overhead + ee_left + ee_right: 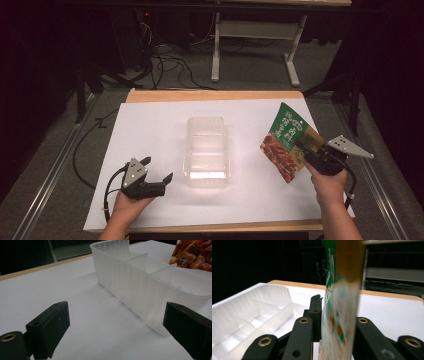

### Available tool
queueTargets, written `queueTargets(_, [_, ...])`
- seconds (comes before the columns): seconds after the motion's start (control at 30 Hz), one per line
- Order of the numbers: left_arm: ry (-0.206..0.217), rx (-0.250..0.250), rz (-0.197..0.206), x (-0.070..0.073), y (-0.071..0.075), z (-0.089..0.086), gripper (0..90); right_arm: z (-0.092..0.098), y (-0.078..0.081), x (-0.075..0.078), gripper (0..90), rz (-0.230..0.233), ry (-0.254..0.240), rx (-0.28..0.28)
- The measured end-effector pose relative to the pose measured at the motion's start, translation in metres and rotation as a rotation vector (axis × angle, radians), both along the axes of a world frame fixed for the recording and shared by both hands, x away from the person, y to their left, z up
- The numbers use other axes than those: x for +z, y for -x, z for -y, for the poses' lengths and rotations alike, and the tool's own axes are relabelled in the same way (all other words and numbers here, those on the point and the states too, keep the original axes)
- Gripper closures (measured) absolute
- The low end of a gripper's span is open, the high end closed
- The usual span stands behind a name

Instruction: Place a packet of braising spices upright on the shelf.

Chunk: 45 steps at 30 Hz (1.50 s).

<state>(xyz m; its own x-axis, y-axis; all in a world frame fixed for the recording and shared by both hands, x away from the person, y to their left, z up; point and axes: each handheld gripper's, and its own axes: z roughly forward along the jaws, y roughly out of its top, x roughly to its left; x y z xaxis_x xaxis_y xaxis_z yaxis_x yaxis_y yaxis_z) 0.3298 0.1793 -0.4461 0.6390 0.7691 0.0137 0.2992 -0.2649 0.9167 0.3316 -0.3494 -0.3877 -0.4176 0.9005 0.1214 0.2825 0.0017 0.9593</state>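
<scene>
I have the snack pouch (286,145) off the worktop (150,130) and held up to the right of the clear divided container (206,152), so the pick-up looks done. What is left, as I judge it, is carrying the pouch across and setting it into one of the container's compartments, all of which look empty from the high view.

My right tool (305,150) is closed on the pouch, gripping it near its lower right edge. In the right gripper view the pouch (339,310) stands almost edge-on between my jaws, which press against both its faces, with the container (249,315) to the left of it and apart from it.

My left tool (156,175) sits just left of the container's near end, jaws spread wide and holding nothing. In the left gripper view the container's long wall (130,290) runs between my jaws, the right jaw close beside its near corner; I can't tell whether it touches.
</scene>
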Motion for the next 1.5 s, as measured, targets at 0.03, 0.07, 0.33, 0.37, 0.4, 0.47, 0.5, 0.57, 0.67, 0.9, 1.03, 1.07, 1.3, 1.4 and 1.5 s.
queueTargets(0.03, [-0.004,-0.003,-0.001,0.000,0.000,0.000,7.3,0.001,0.000,-0.001,82.1,0.000,0.001,-0.001])
queueTargets(0.07, [-0.004,-0.004,0.001,0.000,0.000,0.000,7.3,0.001,0.000,-0.002,84.7,-0.001,0.003,-0.003])
queueTargets(0.33, [0.008,-0.005,0.006,0.002,0.001,-0.001,7.3,0.001,-0.002,0.005,89.9,0.026,0.015,0.052])
queueTargets(0.37, [0.011,-0.004,0.007,0.002,0.001,-0.001,7.3,0.001,-0.001,0.007,90.0,0.036,0.021,0.063])
queueTargets(0.4, [0.012,-0.003,0.006,0.002,0.001,-0.001,7.3,0.000,0.000,0.009,90.0,0.045,0.021,0.066])
queueTargets(0.47, [0.012,-0.005,0.008,0.002,0.001,-0.001,7.3,-0.002,0.001,0.013,90.0,0.053,0.033,0.074])
queueTargets(0.5, [0.012,-0.005,0.009,0.002,0.001,-0.002,7.3,-0.005,0.002,0.014,90.0,0.054,0.039,0.075])
queueTargets(0.57, [0.011,-0.004,0.009,0.002,0.001,-0.002,7.3,-0.009,0.002,0.018,90.0,0.060,0.056,0.100])
queueTargets(0.67, [0.014,0.003,0.008,0.002,0.002,-0.003,7.3,-0.017,0.003,0.025,90.0,0.069,0.071,0.122])
queueTargets(0.9, [0.008,-0.002,0.012,0.002,0.002,-0.004,7.3,-0.030,-0.001,0.044,90.0,0.114,0.045,0.188])
queueTargets(1.03, [0.008,-0.005,0.012,0.002,0.003,-0.005,7.3,-0.044,-0.010,0.057,90.0,0.128,0.032,0.232])
queueTargets(1.07, [0.008,-0.006,0.012,0.002,0.003,-0.005,7.3,-0.047,-0.012,0.058,90.0,0.137,0.031,0.243])
queueTargets(1.3, [0.008,-0.015,0.010,0.002,0.003,-0.003,7.6,-0.063,-0.024,0.064,90.0,0.145,0.004,0.280])
queueTargets(1.4, [0.013,-0.012,0.007,0.001,0.002,-0.002,7.6,-0.078,-0.033,0.066,90.0,0.152,-0.023,0.301])
queueTargets(1.5, [0.011,-0.016,0.009,0.001,0.003,-0.003,7.6,-0.090,-0.038,0.069,90.0,0.155,-0.021,0.318])
